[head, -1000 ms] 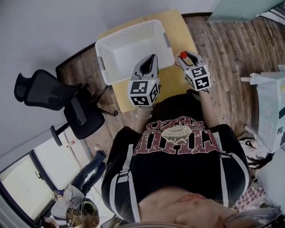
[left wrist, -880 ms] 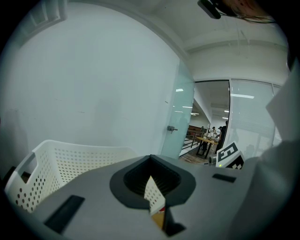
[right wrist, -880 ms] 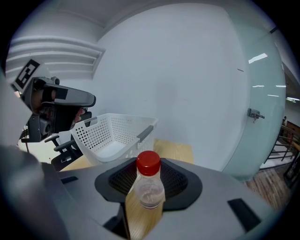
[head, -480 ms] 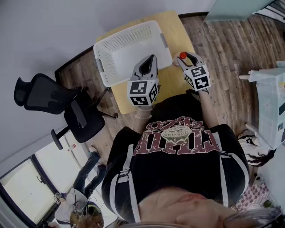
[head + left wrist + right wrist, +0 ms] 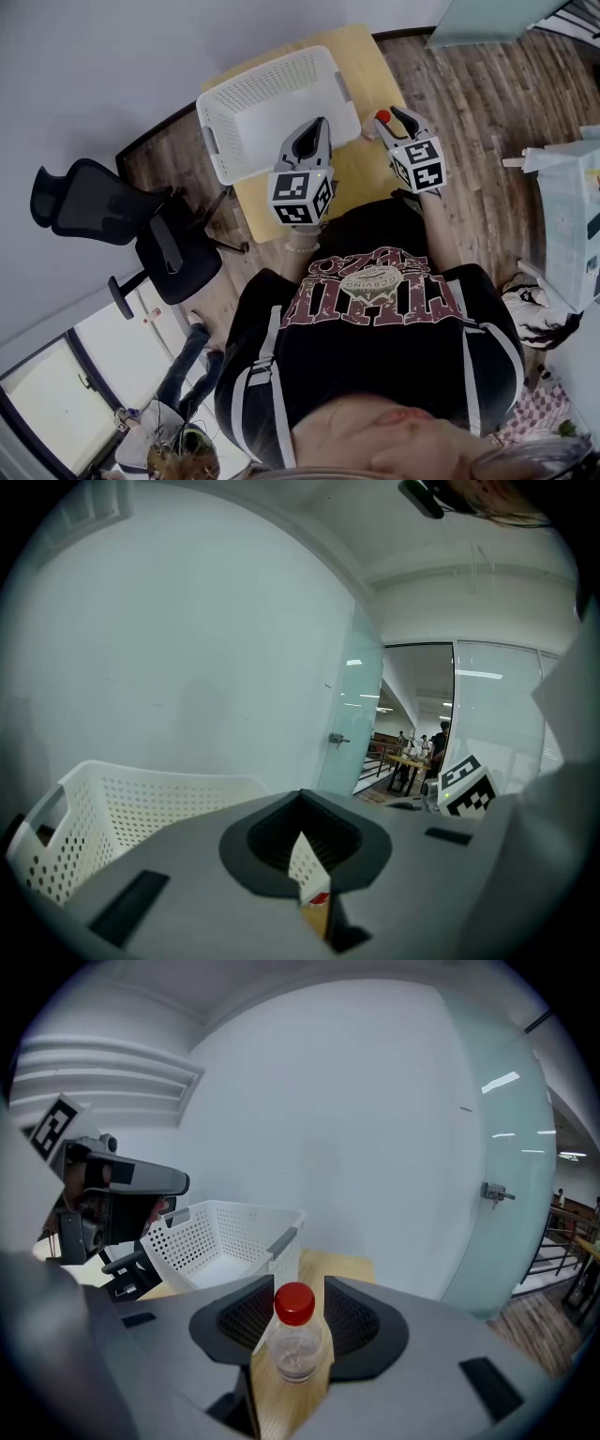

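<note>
Two containers show here: a white perforated basket [image 5: 246,96] and a small clear bottle [image 5: 298,1352] with a red cap [image 5: 295,1303]. The basket stands on the wooden surface [image 5: 367,67], and we see only its bare white bottom inside. The bottle's cap is on; we cannot tell whether there is anything in it.

The right hand-held gripper [image 5: 392,119] has the bottle between its jaws, which sit closed against the bottle's two sides, with the cap rising just above them. Seen from the head view, the bottle is just to the right of the basket's near right corner, apart from the basket wall and over the wooden surface. In the right gripper view the basket lies behind and to the left of the bottle.

The left hand-held gripper [image 5: 321,124] has its jaw tips together, leaving only a thin slit, and nothing is held between them. It hangs over the basket's near rim, left of the bottle and near it.

A black office chair [image 5: 112,208] stands on the floor, well to the left of the basket.
</note>
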Tool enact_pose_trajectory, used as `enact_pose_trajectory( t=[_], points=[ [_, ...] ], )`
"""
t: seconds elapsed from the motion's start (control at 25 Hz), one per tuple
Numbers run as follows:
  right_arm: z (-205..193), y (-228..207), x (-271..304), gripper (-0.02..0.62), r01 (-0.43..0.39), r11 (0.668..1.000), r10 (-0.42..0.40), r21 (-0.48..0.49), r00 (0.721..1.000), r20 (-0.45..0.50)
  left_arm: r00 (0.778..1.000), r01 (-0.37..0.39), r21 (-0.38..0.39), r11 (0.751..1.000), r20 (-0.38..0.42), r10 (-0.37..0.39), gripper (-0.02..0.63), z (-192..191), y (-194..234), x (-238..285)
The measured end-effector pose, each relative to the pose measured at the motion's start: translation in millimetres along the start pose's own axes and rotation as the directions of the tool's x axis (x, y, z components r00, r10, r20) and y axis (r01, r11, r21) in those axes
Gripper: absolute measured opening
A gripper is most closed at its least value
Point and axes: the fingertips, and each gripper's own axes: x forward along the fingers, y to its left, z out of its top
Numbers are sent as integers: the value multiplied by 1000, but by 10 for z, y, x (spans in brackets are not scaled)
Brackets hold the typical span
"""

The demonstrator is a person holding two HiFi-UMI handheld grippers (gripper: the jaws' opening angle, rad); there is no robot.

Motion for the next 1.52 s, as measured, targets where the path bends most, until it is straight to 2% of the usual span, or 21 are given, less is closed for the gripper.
enact_pose_trajectory(
  t=[0.56, 0.92, 1.52],
  points=[
    [265, 14, -158, 160, -11, 1000, 11, -2, 998, 56, 1000, -7, 3, 1000, 11, 7, 46, 39, -41, -47],
    [585, 106, -215, 156, -42, 999, 44, -19, 991, 123, 999, -26, 0, 1000, 24, 26, 48, 80, 1, -87],
    [1127, 489, -244, 49, -132, 988, 147, -77, 961, 236, 997, -44, 2, 999, 59, 44, 46, 206, 26, -190]
  ],
)
